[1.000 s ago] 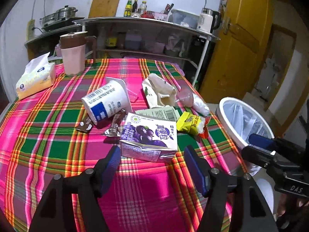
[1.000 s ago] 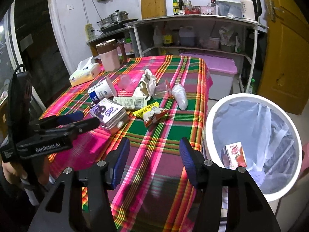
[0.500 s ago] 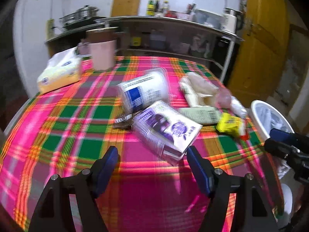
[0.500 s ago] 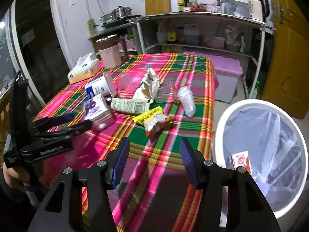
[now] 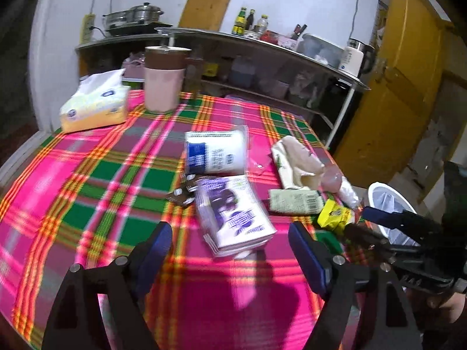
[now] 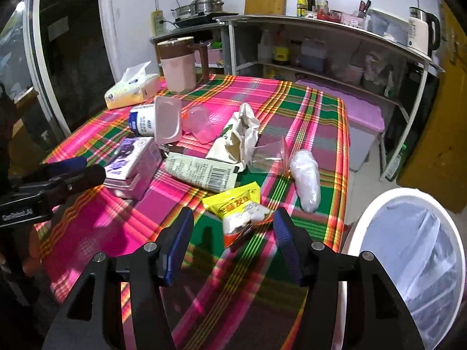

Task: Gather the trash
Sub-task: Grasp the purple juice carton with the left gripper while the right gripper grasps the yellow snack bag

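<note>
The left gripper [image 5: 230, 250] hovers with its fingers [image 5: 154, 245] spread and empty, the purple milk carton [image 5: 233, 213] lying on the desk [image 5: 87, 175] just ahead of them; the right gripper [image 6: 233, 242] is likewise released, its fingers [image 6: 284, 239] flanking the yellow snack wrapper [image 6: 236, 201] near the desk's edge. "GenRobot.AI" reads on the left gripper's body; the carton's print is too blurred to read; the white bin [image 6: 376, 204] stands beside the desk's edge.
</note>
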`<act>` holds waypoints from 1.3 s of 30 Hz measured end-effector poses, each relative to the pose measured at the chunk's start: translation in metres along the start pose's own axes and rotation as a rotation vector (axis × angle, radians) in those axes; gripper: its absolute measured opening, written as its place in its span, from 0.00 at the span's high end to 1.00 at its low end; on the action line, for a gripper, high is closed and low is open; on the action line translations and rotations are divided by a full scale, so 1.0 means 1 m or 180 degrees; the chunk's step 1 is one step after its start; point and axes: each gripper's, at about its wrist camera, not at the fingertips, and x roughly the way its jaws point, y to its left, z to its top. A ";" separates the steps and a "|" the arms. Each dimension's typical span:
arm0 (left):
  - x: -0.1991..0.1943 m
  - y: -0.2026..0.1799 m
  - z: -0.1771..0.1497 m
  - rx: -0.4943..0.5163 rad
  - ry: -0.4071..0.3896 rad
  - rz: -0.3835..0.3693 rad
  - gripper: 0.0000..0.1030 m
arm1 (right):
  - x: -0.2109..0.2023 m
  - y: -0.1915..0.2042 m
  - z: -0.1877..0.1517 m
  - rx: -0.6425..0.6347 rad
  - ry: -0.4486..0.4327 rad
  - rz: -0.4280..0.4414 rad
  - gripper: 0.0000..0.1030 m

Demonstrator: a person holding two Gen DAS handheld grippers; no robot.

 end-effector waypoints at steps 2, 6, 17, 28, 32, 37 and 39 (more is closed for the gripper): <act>0.008 -0.005 0.004 0.0022 0.0010 0.0003 0.20 | 0.003 0.001 0.002 -0.0072 -0.0001 -0.0022 0.44; 0.026 -0.004 0.007 -0.0058 0.0129 0.0053 0.20 | 0.011 -0.002 0.005 -0.0127 0.0028 -0.0035 0.44; 0.047 0.012 0.004 -0.0213 0.0354 0.0182 0.20 | 0.021 -0.005 0.014 -0.0285 0.0064 0.0031 0.44; 0.041 0.018 0.002 -0.0185 0.0323 0.0256 0.44 | 0.028 -0.006 0.008 0.0007 0.0242 0.0122 0.55; 0.034 0.015 -0.003 -0.0126 0.0264 0.0215 0.45 | 0.020 -0.003 0.002 0.0056 0.0225 0.0138 0.57; 0.019 0.007 -0.008 -0.0021 0.0181 0.0225 0.45 | 0.003 -0.001 -0.007 0.0158 0.0175 0.0128 0.57; 0.014 0.004 -0.009 0.0000 0.0168 0.0221 0.45 | -0.006 -0.001 -0.011 0.0210 0.0133 0.0113 0.57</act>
